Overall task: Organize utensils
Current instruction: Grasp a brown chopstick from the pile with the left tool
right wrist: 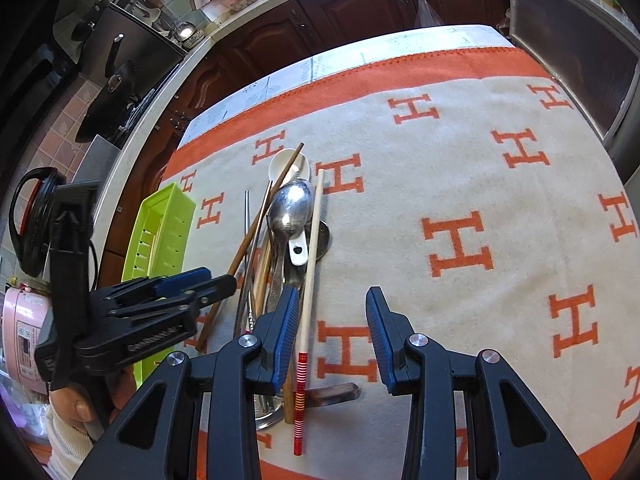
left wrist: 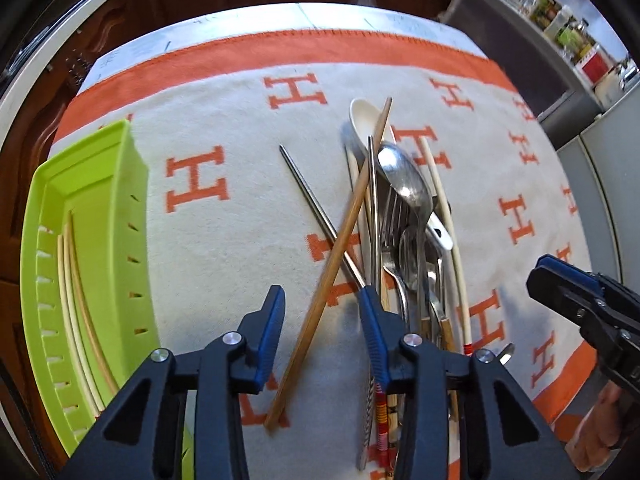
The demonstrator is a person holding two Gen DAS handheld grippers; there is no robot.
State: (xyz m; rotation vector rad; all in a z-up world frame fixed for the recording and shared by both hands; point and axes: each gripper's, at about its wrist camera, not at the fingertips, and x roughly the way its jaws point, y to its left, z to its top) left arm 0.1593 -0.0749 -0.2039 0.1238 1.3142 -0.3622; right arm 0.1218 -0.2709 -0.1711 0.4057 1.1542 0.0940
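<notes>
A cloth-covered surface (left wrist: 240, 208) carries heaped utensils (left wrist: 400, 220). The left gripper (left wrist: 322, 300), spread, straddles a brown chopstick (left wrist: 340, 248); green tray (left wrist: 92, 208) to its left. Right gripper (right wrist: 333, 312), spread, straddles nothing; the white chopstick (right wrist: 310, 264) lies just left of it.

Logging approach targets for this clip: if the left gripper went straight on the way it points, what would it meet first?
Most likely the long brown wooden chopstick, which runs diagonally through the gap between the left gripper's open fingers, above the orange-and-cream cloth. Depth is unclear; the thin metal chopstick lies close beside it.
</notes>
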